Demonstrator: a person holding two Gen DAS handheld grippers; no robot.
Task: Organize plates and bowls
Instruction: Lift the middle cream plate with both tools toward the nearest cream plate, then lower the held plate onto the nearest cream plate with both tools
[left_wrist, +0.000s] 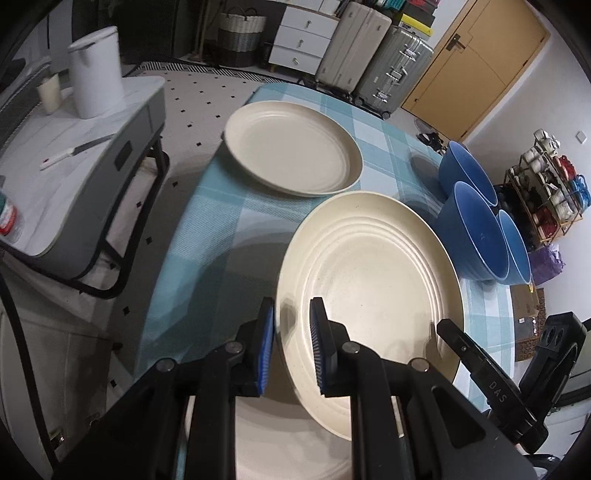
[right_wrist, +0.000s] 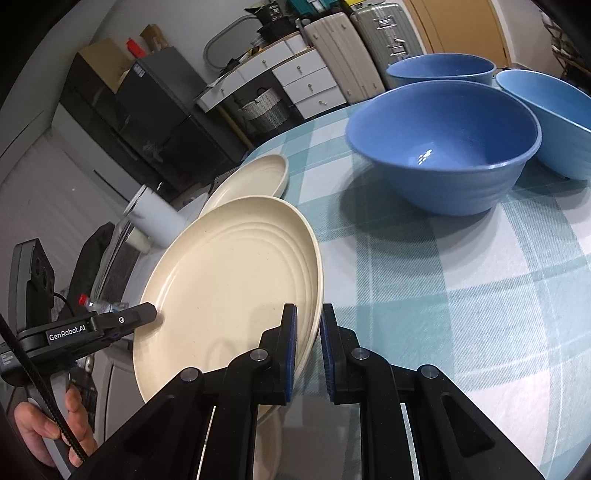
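Left view: left tongs (left_wrist: 291, 345) clamped on near rim of cream plate (left_wrist: 369, 295), centre frame, tilted off counter (left_wrist: 221, 229), likely for stacking on second plate (left_wrist: 291, 155), upper centre.

Right view: right tongs (right_wrist: 308, 356) clamped on opposite rim, sharing load. Plate ridged, clean. Bowls (right_wrist: 443, 147) upper right.

A plate (left_wrist: 369, 295) is held tilted above a table (left_wrist: 221, 229), gripped at opposite rims. Behind it on the table lies a second plate (left_wrist: 291, 147); three bowls (left_wrist: 476, 229) stand to its right.
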